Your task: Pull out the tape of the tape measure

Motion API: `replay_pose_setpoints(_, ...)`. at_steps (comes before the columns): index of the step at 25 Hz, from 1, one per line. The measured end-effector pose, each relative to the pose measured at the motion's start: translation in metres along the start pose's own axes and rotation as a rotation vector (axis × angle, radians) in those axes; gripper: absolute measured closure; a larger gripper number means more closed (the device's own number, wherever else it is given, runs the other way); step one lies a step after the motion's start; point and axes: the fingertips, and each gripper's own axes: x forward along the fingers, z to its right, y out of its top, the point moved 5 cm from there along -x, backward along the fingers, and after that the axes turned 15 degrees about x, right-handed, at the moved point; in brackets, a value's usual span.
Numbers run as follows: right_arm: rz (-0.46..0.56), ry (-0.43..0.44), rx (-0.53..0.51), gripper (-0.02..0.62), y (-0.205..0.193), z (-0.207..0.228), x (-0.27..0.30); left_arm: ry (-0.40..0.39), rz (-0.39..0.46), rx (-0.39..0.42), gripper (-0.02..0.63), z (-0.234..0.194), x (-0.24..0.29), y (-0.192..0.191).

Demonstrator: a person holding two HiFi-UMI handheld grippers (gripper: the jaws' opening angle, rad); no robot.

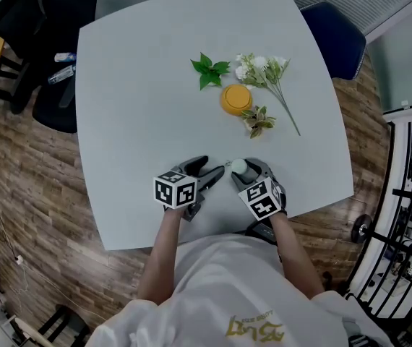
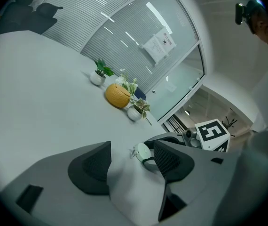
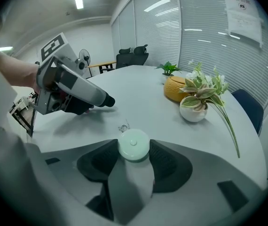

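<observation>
Pale grey table [image 1: 134, 121], seen from above. One round, pale green tape measure [image 3: 134, 145] sits near the table's 6 o'clock edge, pinched between the pads of the right gripper [image 3: 133, 150]. At its 9 o'clock, the left gripper [image 2: 131, 157] has its jaws spread, with nothing between them. Toward 12 o'clock are one orange ornament [image 1: 235, 99], one green leafy plant [image 1: 209, 71], one spray of white flowers [image 1: 262, 67] and one small pot of variegated leaves [image 1: 258, 120]. One paper notice [image 3: 240, 11] hangs on the glass wall, its print too small to read.
</observation>
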Motion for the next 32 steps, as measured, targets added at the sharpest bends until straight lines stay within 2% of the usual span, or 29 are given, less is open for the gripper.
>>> replay_pose_setpoints(12, 0.025, -0.019, -0.008, 0.37, 0.006, 0.005, -0.006, -0.001, -0.002, 0.009, 0.336, 0.001, -0.004, 0.0)
replay_pose_setpoints(20, 0.059, -0.037, 0.022, 0.37, 0.013, 0.018, -0.019, -0.003, 0.009, 0.02, 0.334, 0.008, -0.006, 0.004)
replay_pose_setpoints(32, 0.168, 0.006, 0.093, 0.37, 0.024, 0.014, -0.054, 0.005, 0.061, 0.065, 0.334, 0.029, -0.017, 0.023)
